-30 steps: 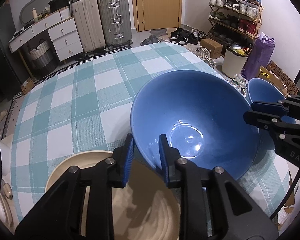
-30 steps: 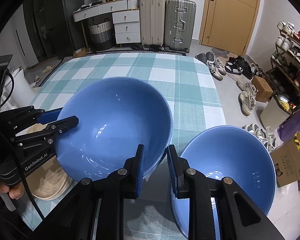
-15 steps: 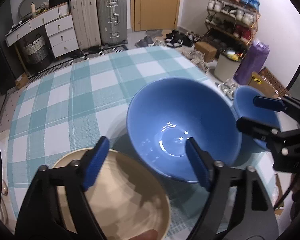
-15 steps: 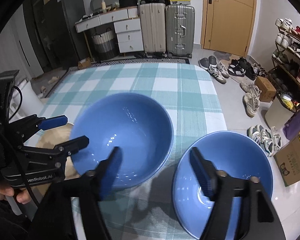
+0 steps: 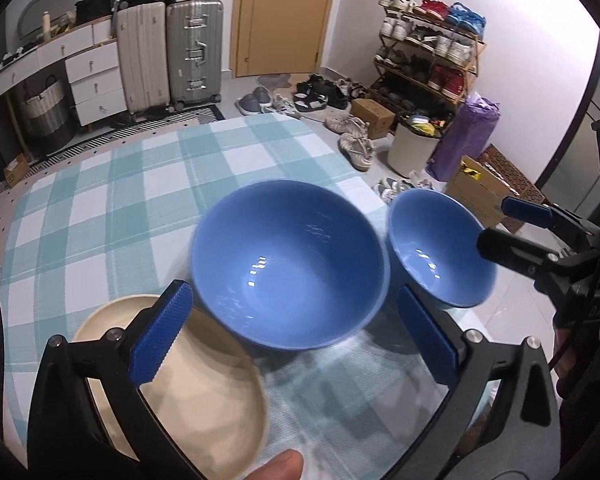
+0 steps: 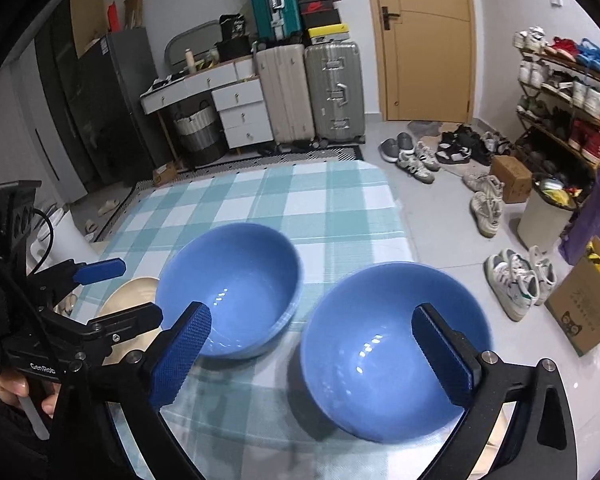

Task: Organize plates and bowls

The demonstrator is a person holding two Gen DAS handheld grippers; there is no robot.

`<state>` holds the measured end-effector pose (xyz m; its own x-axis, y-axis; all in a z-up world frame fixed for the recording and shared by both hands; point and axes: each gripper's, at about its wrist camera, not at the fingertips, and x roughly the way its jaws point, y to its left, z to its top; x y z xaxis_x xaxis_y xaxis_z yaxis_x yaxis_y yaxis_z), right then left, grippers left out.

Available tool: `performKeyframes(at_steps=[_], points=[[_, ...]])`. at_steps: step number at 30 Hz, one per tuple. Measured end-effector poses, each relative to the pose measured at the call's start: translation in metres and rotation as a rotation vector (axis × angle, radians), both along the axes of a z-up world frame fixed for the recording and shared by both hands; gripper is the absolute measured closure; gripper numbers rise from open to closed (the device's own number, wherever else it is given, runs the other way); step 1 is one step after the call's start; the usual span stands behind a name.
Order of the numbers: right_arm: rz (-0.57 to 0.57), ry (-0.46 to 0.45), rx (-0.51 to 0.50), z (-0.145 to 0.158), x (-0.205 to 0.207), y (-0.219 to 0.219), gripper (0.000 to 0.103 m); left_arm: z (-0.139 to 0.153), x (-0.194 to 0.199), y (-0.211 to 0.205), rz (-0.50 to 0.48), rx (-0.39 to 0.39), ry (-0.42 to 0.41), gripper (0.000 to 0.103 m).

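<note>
Two blue bowls stand side by side on the checked tablecloth [image 5: 120, 208]. The left bowl [image 5: 288, 264] also shows in the right wrist view [image 6: 232, 288]. The right bowl [image 5: 436, 248] sits near the table's right edge and fills the right wrist view [image 6: 392, 344]. A beige plate [image 5: 192, 384] lies at the front left, partly under the left bowl's rim. My left gripper [image 5: 296, 336] is open and empty, just behind the left bowl. My right gripper [image 6: 312, 360] is open and empty, above the right bowl's near rim.
The tablecloth's far half [image 6: 300, 196] holds nothing. Beyond the table stand suitcases [image 6: 312, 92], a white dresser [image 6: 224, 104], a shoe rack [image 6: 568, 92], loose shoes on the floor [image 6: 484, 204], a bin [image 6: 548, 208] and a cardboard box [image 6: 584, 308].
Both grippers let go of the left blue bowl's rim, opened wide and pulled back and up. The bowl now rests on the table beside the other one.
</note>
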<state>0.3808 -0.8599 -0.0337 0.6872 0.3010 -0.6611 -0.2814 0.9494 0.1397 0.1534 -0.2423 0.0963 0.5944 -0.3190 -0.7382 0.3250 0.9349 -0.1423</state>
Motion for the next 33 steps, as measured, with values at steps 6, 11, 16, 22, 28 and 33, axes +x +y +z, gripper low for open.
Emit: performKeyframes(at_steps=[6, 11, 16, 22, 28, 33], points=[[-0.050, -0.029, 0.008, 0.014, -0.028, -0.033, 0.001, 0.003, -0.017, -0.035, -0.068, -0.006, 0.004, 0.001], [-0.085, -0.049, 0.013, 0.022, -0.046, -0.056, 0.001, -0.001, -0.030, -0.063, -0.112, -0.011, 0.010, 0.001], [-0.122, -0.051, 0.017, 0.019, -0.057, -0.076, 0.001, -0.006, -0.041, -0.084, -0.141, -0.028, 0.025, 0.001], [-0.170, -0.025, 0.044, 0.002, -0.058, -0.102, 0.001, -0.018, -0.038, -0.099, -0.172, -0.081, 0.091, 0.033], [-0.196, -0.007, 0.054, -0.015, -0.054, -0.120, 0.001, -0.027, -0.034, -0.114, -0.214, -0.126, 0.136, 0.050], [-0.196, 0.013, 0.049, -0.028, -0.044, -0.121, 0.009, -0.037, -0.025, -0.126, -0.202, -0.120, 0.165, 0.055]])
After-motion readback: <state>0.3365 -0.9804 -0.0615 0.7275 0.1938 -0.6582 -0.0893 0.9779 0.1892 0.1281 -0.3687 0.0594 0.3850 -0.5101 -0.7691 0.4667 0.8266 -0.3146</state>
